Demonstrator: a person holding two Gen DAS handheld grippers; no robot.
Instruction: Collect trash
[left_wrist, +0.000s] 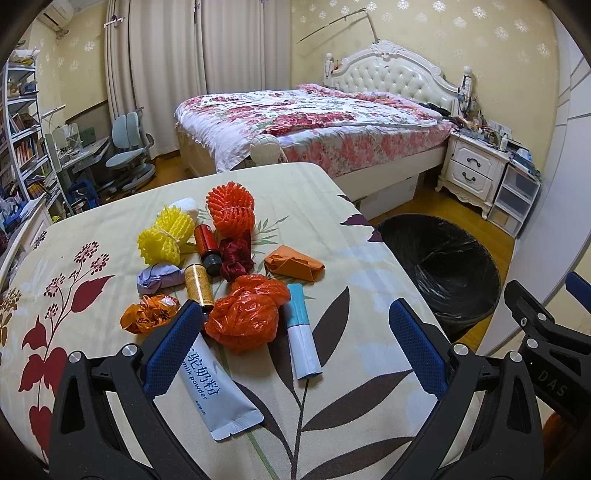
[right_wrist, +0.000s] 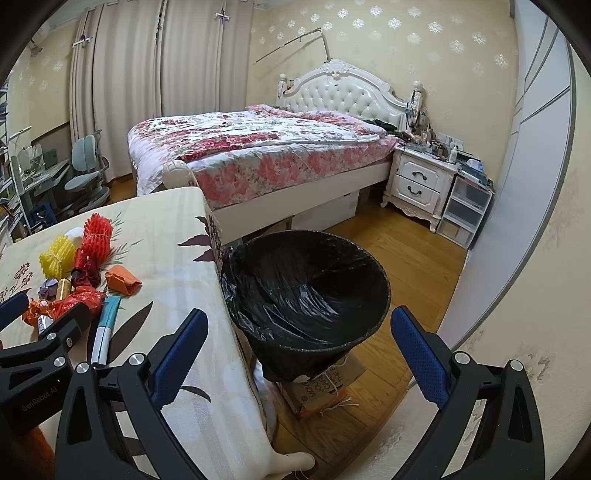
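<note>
Several pieces of trash lie on the floral tablecloth (left_wrist: 351, 229): a crumpled orange plastic bag (left_wrist: 245, 314), a white and teal tube (left_wrist: 301, 332), a milk powder sachet (left_wrist: 214, 395), an orange paper wad (left_wrist: 295, 262), red (left_wrist: 231, 212) and yellow (left_wrist: 164, 236) foam nets, and two small bottles (left_wrist: 201, 266). My left gripper (left_wrist: 295, 310) hovers open just above the bag and tube, holding nothing. The black-lined bin (right_wrist: 306, 284) stands off the table's right edge. My right gripper (right_wrist: 300, 315) hangs open and empty over the bin's near rim.
The bin rests on a cardboard box (right_wrist: 321, 384) on the wooden floor. Beyond stand a bed (right_wrist: 258, 155), a white nightstand (right_wrist: 421, 184) and plastic drawers (right_wrist: 465, 210). A desk chair (left_wrist: 129, 147) and bookshelf (left_wrist: 22, 129) are at far left. A wardrobe door (right_wrist: 535, 184) curves along the right.
</note>
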